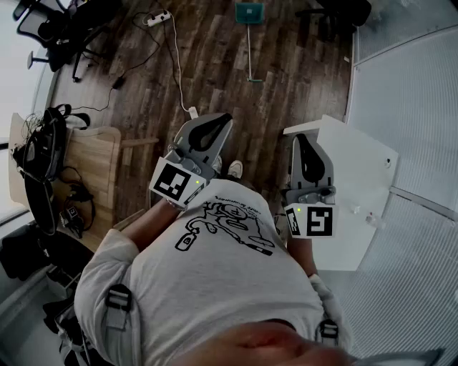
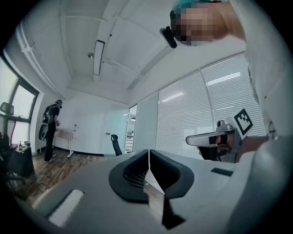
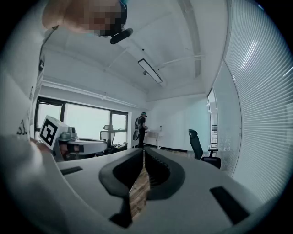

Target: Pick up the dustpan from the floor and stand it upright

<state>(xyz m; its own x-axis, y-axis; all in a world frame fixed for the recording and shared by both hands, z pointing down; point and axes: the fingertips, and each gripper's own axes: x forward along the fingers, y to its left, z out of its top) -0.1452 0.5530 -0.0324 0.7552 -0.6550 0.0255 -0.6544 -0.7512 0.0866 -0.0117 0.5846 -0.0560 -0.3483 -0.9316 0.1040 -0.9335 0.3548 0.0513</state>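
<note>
The dustpan (image 1: 249, 13) is teal with a long thin handle and lies on the wooden floor at the top of the head view, far ahead of both grippers. My left gripper (image 1: 218, 120) is held level in front of the person's chest, its jaws shut with nothing between them. To its right my right gripper (image 1: 301, 139) is also shut and empty, over the corner of a white table. In the left gripper view the left gripper (image 2: 149, 151) faces a wall of blinds, with the right gripper (image 2: 215, 137) beside it. The right gripper view shows the right gripper (image 3: 143, 150) pointing along the room. Neither gripper view shows the dustpan.
A white table (image 1: 365, 168) stands at the right by a glass wall with blinds (image 1: 422, 93). A wooden desk (image 1: 96, 161) cluttered with gear is at the left, with office chairs (image 1: 54, 28) beyond it. A power strip and cable (image 1: 168, 32) cross the floor. Another person (image 3: 140, 129) stands far off.
</note>
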